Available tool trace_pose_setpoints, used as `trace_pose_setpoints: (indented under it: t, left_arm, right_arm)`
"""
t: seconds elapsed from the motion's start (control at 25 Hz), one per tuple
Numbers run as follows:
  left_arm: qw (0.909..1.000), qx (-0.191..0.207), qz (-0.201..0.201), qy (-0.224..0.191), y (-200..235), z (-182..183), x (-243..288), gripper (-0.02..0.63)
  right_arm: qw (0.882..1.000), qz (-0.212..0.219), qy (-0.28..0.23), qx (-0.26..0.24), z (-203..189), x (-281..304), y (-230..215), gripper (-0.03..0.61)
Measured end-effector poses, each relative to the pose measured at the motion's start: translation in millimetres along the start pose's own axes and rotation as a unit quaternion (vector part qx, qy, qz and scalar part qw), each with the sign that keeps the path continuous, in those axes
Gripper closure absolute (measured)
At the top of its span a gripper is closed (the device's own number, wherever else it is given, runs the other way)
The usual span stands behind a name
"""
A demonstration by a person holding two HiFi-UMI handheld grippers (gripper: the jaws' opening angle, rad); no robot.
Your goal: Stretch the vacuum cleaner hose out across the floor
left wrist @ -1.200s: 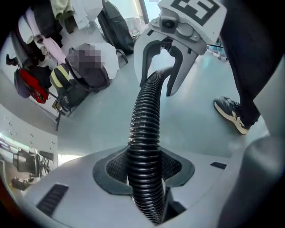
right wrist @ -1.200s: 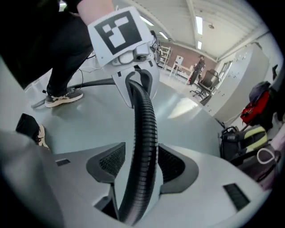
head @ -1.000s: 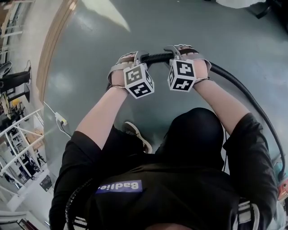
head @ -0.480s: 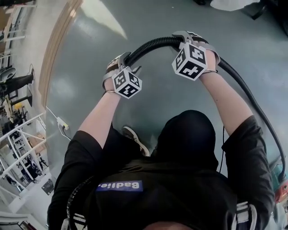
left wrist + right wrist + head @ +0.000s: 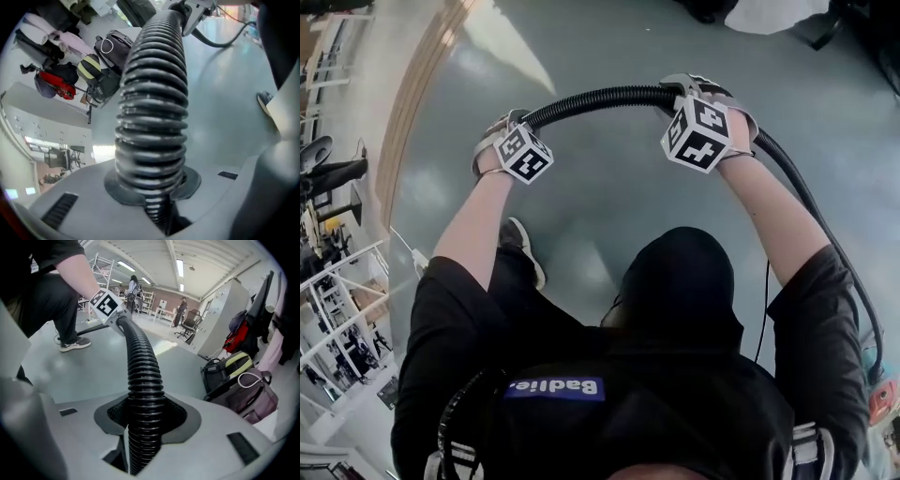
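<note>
We hold the black ribbed hose [image 5: 600,96] in both tools, lifted above the grey floor [image 5: 609,202]. The left gripper [image 5: 508,120] is closing its jaws around the hose, and its pads seem to press on it. The right gripper [image 5: 686,86] pinches it farther right. The hose arcs between them, then trails down along the right.

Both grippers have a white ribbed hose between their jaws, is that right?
Not quite: the hose is black, not white, as the head view shows. It is ribbed and does run between the jaws of the left gripper, which are closing on it, and of the right gripper.
</note>
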State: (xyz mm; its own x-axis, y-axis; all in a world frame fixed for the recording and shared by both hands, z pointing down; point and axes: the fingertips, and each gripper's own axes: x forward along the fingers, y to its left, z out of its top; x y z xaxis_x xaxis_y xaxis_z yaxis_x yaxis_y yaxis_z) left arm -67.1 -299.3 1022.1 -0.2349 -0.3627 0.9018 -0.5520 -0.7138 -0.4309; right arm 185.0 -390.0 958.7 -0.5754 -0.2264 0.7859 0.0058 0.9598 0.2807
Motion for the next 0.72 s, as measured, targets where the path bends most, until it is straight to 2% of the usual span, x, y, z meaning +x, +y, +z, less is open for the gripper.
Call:
trace_pose_setpoints:
  t: [0.16,0.32,0.44,0.6,0.72]
  left_arm:
    - [0.9950,0.098,0.018,-0.004,52,-18,-6,0.526]
    - [0.9855,0.168,0.019,-0.021,71,-19,-10,0.528]
    - [0.9822,0.179,0.001,-0.057,74,-2,-15,0.529]
    - [0.9758,0.194,-0.029,-0.096,72,11,-29,0.528]
    - [0.9696,0.203,-0.035,-0.132,73,12,-45,0.528]
  right_arm:
    - [0.999,0.035,0.039,-0.010,15,37,30,0.411]
    - [0.999,0.006,0.004,-0.050,87,37,40,0.388]
    - [0.996,-0.022,-0.005,-0.084,143,44,35,0.388]
    - [0.989,-0.048,0.043,-0.130,177,71,28,0.380]
    - [0.983,-0.063,0.067,-0.159,200,88,30,0.382]
